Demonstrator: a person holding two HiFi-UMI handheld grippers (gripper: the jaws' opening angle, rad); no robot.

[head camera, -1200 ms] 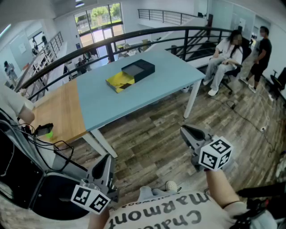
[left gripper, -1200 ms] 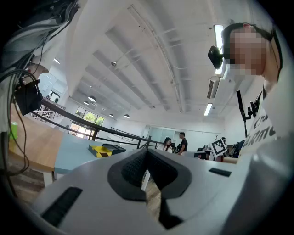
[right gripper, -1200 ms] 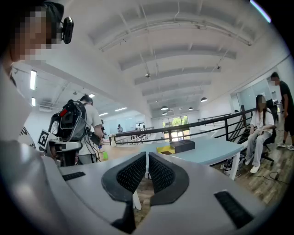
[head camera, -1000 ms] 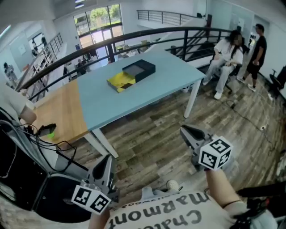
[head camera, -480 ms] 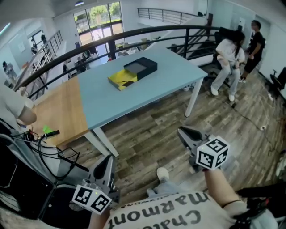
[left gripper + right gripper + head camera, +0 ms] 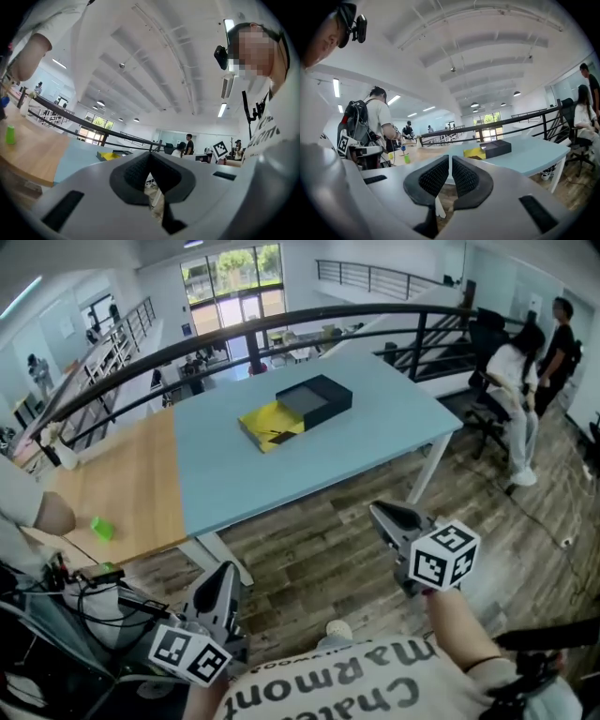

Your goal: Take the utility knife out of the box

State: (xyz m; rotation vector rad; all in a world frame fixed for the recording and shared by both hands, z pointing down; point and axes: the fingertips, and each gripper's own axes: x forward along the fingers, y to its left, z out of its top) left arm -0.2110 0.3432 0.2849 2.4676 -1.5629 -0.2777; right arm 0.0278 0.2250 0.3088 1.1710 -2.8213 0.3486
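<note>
An open black box point(image 6: 316, 398) lies on the far part of the light-blue table point(image 6: 375, 442), with a flat yellow-and-black piece point(image 6: 269, 425) against its left side. I cannot make out the utility knife from here. Both grippers hang over the floor, short of the table's near edge and well apart from the box. My left gripper point(image 6: 223, 570) is shut with nothing in it, and its pads meet in the left gripper view point(image 6: 149, 159). The right gripper point(image 6: 377, 512) is shut and empty too; its own view shows the box point(image 6: 496, 148) ahead beyond its jaws point(image 6: 450, 161).
A wooden table point(image 6: 122, 484) joins the blue one on the left and bears a small green object point(image 6: 101, 528). A black railing point(image 6: 281, 324) runs behind. Cables and gear point(image 6: 84, 587) sit at my lower left. Two people point(image 6: 520, 381) stand at the right, another point(image 6: 375, 126) at the left.
Both grippers and my view have moved forward toward the blue table, so the box looks nearer. The seated person at the right has got up.
</note>
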